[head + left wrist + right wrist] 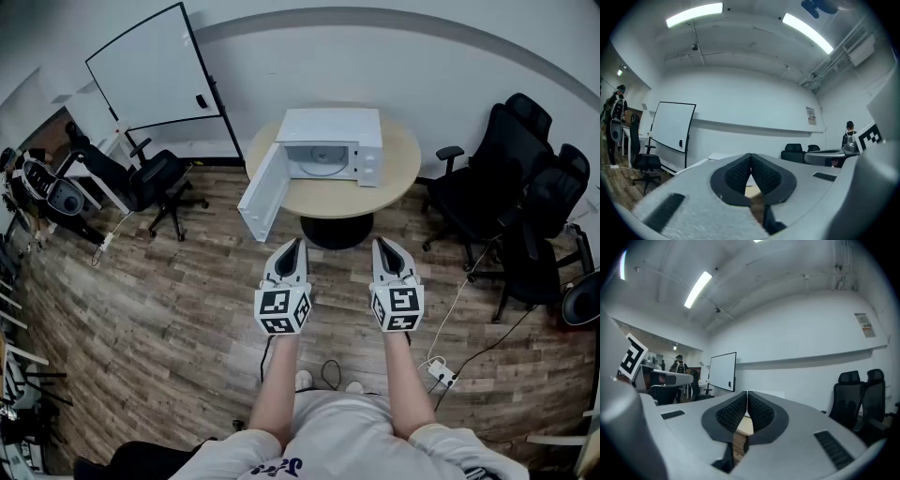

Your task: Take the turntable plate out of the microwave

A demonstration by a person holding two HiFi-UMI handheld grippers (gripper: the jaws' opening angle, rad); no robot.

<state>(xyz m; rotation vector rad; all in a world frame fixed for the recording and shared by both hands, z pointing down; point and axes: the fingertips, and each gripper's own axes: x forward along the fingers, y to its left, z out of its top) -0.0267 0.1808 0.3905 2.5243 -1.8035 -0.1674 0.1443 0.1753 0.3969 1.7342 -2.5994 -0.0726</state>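
Observation:
A white microwave (pixel 333 141) stands on a round wooden table (pixel 398 173), its door (pixel 262 192) swung open to the left. Inside lies the glass turntable plate (pixel 322 161). My left gripper (pixel 296 243) and right gripper (pixel 380 244) are held side by side over the floor, well short of the table, pointing toward it. Both are shut with nothing between the jaws. In the left gripper view the left gripper's (pixel 751 156) black pads meet at the tip; the right gripper (pixel 747 393) looks the same in its own view.
Black office chairs (pixel 525 202) crowd the right side, with a cable and power strip (pixel 441 372) on the floor. Another chair (pixel 155 183) and a whiteboard (pixel 155 70) stand at the left. People stand far off in both gripper views.

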